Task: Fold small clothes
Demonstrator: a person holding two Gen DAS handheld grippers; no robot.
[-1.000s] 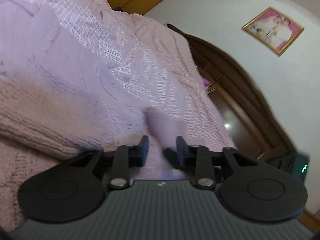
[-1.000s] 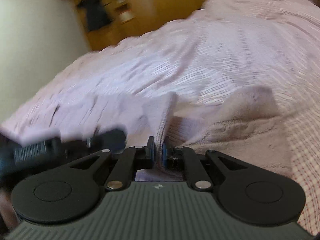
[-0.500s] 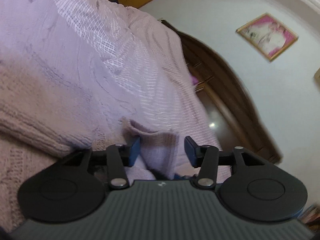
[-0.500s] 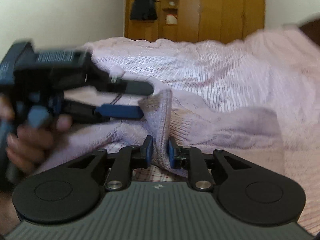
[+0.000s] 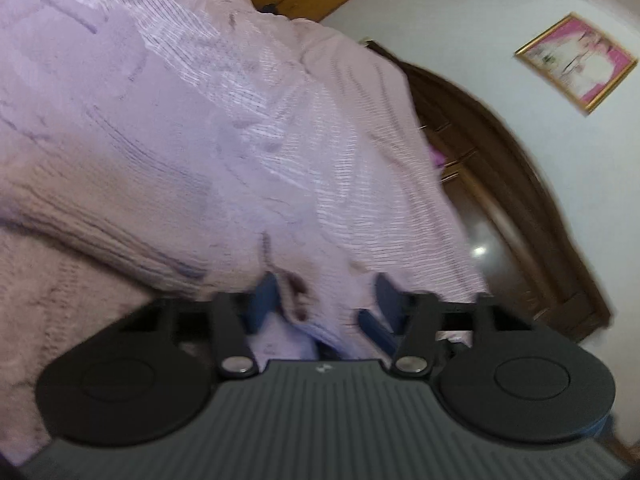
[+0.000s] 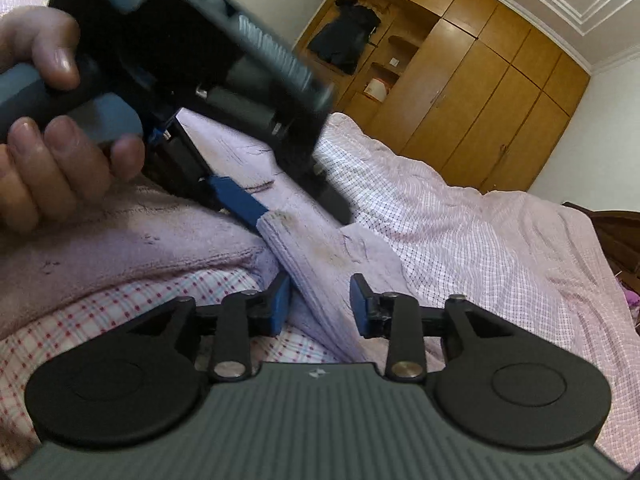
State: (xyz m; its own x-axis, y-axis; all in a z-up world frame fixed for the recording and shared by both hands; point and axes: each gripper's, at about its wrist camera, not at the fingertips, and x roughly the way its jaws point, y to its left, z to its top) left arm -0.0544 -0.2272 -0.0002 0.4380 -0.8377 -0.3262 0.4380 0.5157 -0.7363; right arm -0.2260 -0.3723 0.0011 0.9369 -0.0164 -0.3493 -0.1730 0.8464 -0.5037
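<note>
**Lilac garment strip between both grippers over the bed**

Nearest the right gripper [image 6: 319, 304], a narrow folded strip of the lilac garment [image 6: 320, 264] is seen running between the blue pads. The jaws are opening and stand apart; the left pad is just beside the cloth, while the right pad is clear of it. The strip's long axis is laid diagonally, from close to the gripper body up and to the left, where its ribbed end is met by the left gripper [image 6: 304, 210]. That end lies between the left gripper's fingers, whose jaws are closing; whether the pads press on the cloth cannot be told, since the wrist view is blurred. In that view a fold of the same cloth is seen between the pads of the left gripper [image 5: 322, 292], just beside the left one.

To the left of the right gripper, a person's hand [image 6: 48, 152] is wrapped around the left gripper's handle, and the view beyond is blocked by that tool. Under the strip a pinkish fleece piece [image 6: 120, 240] and a red-checked sheet [image 6: 100, 320] are spread. Farther ahead lies the bed [image 6: 480, 248] under a fine-checked pink cover. Farthest away, a wooden wardrobe [image 6: 488, 96] is seen, with a dark garment [image 6: 344, 40] hung in its open niche. A framed picture [image 5: 576, 62] hangs on the wall. No writing can be read.
</note>
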